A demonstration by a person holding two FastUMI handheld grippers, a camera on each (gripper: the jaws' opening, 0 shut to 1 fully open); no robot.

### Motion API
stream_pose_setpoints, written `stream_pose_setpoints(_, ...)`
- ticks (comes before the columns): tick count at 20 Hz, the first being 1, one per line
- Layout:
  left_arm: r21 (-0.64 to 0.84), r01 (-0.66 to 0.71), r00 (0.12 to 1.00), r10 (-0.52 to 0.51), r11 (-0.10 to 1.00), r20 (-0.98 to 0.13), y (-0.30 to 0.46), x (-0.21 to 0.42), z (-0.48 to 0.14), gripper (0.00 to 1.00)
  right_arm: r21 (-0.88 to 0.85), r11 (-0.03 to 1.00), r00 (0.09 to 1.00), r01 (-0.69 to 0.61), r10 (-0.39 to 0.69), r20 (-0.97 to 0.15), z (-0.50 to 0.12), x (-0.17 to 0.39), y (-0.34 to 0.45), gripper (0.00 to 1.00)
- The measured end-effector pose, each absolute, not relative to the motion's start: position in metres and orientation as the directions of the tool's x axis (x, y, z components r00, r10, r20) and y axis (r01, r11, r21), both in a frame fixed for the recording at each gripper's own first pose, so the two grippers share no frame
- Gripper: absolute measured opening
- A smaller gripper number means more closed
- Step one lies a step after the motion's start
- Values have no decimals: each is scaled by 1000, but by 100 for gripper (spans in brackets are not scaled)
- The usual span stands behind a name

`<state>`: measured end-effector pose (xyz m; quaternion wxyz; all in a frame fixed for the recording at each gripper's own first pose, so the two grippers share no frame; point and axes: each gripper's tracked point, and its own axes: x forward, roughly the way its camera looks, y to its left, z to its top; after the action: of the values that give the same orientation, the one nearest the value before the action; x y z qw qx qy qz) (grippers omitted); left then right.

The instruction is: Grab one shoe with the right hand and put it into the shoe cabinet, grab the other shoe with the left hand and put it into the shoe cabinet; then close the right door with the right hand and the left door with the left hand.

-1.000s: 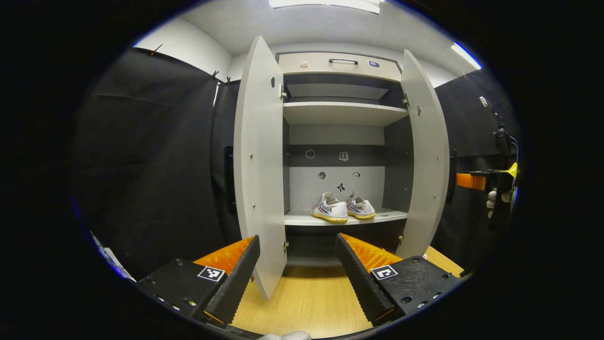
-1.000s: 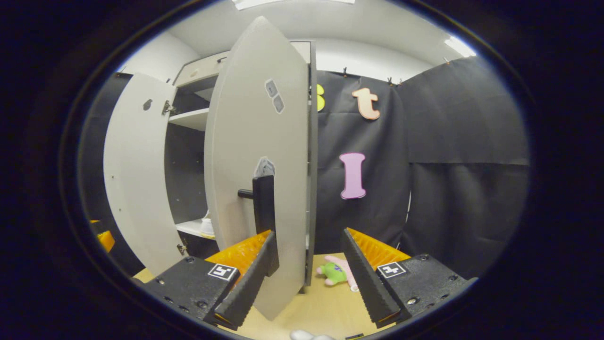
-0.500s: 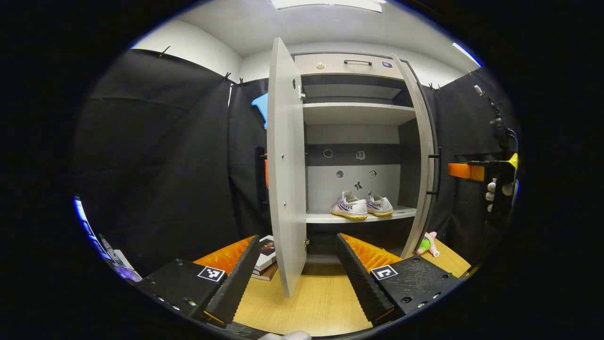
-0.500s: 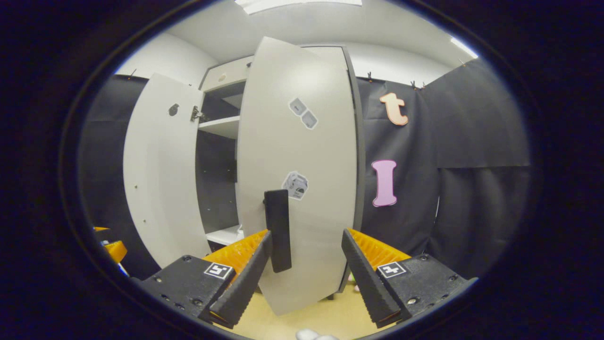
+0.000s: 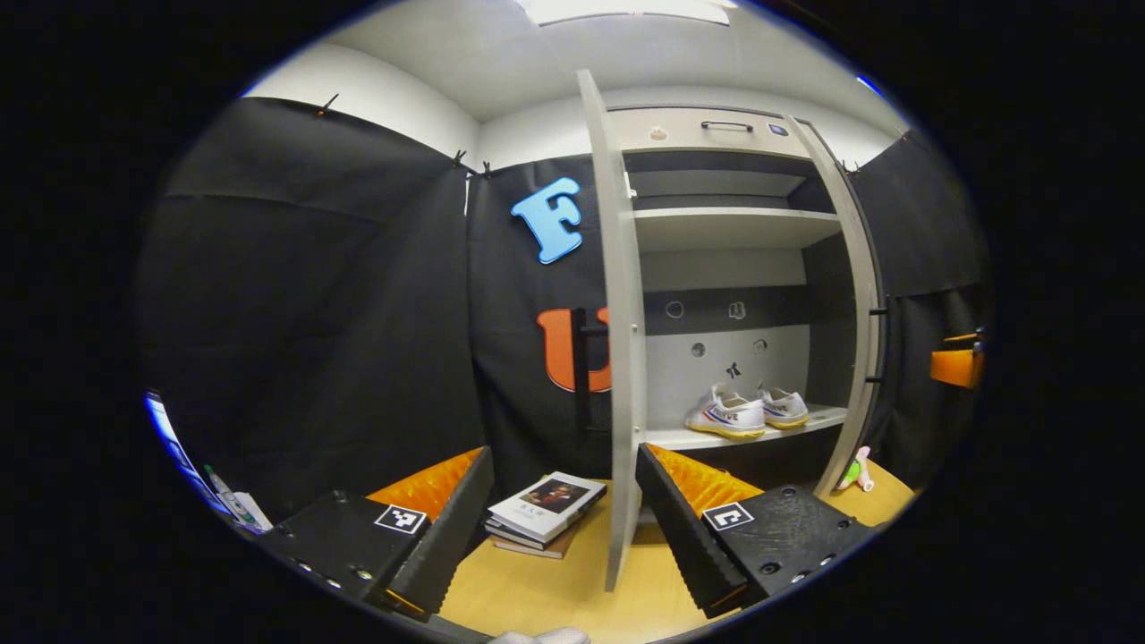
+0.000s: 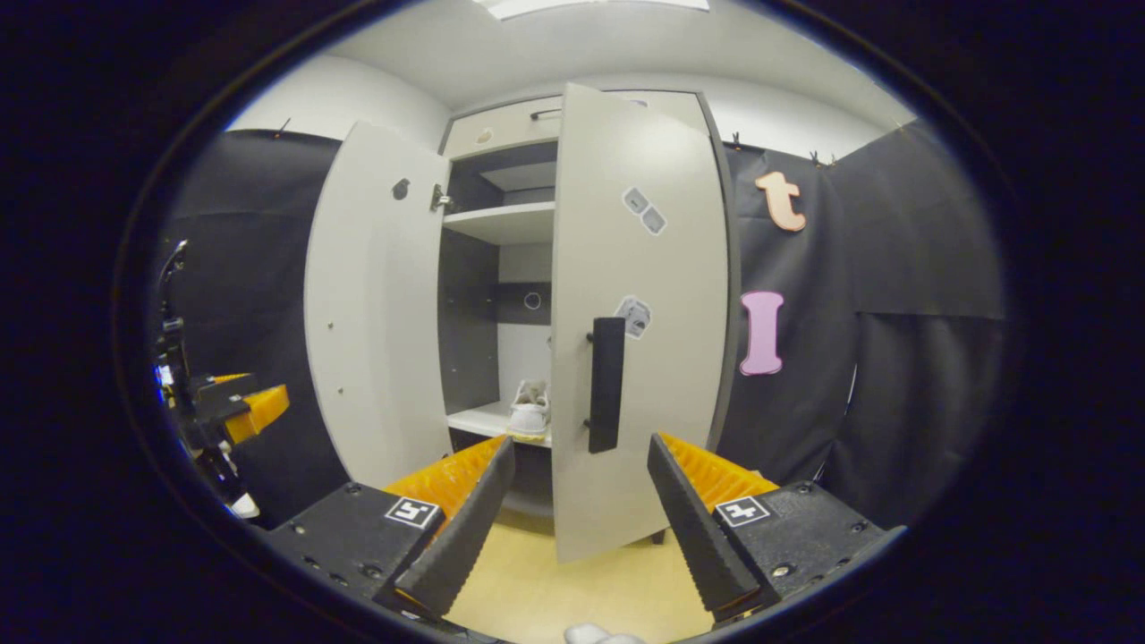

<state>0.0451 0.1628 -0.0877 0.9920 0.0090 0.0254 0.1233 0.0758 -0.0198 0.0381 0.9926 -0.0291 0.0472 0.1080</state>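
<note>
Two white shoes [image 5: 726, 416] [image 5: 785, 407] with yellow soles sit side by side on the lower shelf [image 5: 680, 438] of the grey shoe cabinet. The left door [image 5: 619, 340] stands open, edge-on to me, just beyond my open left gripper [image 5: 563, 454]. The right door [image 6: 640, 313] is swung partway shut, its black handle [image 6: 606, 385] just above and beyond my open right gripper [image 6: 580, 443], apart from it. One shoe [image 6: 530, 417] shows through the gap. The other gripper appears at each view's edge: the right gripper [image 5: 955, 365] and the left gripper [image 6: 241, 407].
A small stack of books [image 5: 544, 510] lies on the wooden floor [image 5: 537, 599] left of the cabinet. A green and pink plush toy [image 5: 854, 470] lies by the right door's foot. An upper shelf [image 5: 729, 217] and a top drawer [image 5: 716, 134] sit above the shoes.
The right door has swung from wide open to partway shut, and the right gripper has drawn back from it. The left gripper has shifted left, so the left door now appears edge-on.
</note>
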Motion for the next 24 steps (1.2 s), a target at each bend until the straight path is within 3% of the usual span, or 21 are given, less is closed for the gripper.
stream_pose_setpoints(6, 49, -283, 958, 285, 958, -30, 228, 102, -80, 96, -26, 979, 968, -202, 195, -156, 14, 45, -7, 94)
stream_pose_setpoints(7, 62, -282, 958, 285, 957, -36, 236, 112, -80, 96, -21, 981, 968, -195, 189, -164, 11, 40, -7, 98)
stream_pose_setpoints(9, 66, -277, 959, 280, 959, -42, 244, 130, -82, 100, -18, 984, 970, -175, 170, -173, 8, 33, -11, 94)
stream_pose_setpoints(10, 55, -262, 963, 265, 964, -51, 244, 139, -83, 96, -19, 986, 971, -165, 159, -177, 6, 30, -15, 97)
stream_pose_setpoints(11, 47, -244, 968, 246, 969, -48, 241, 146, -83, 100, -17, 987, 971, -158, 153, -182, 6, 27, -16, 97)
stream_pose_setpoints(16, 31, -206, 976, 208, 978, -66, 231, 153, -85, 92, -12, 991, 975, -132, 128, -184, 10, 26, -26, 97)
stream_pose_setpoints(20, -9, -172, 982, 171, 985, -78, 220, 155, -88, 92, -11, 989, 969, -151, 145, -198, 7, 28, -22, 97)
stream_pose_setpoints(21, -1, -178, 981, 177, 984, -75, 218, 156, -87, 79, -12, 987, 969, -158, 153, -194, 9, 28, -20, 97)
stream_pose_setpoints(22, 11, -182, 981, 182, 983, -73, 216, 154, -86, 86, -12, 986, 968, -164, 159, -194, 9, 29, -19, 98)
stream_pose_setpoints(24, 20, -182, 981, 183, 983, -70, 211, 153, -84, 83, -12, 984, 967, -177, 172, -190, 10, 29, -16, 97)
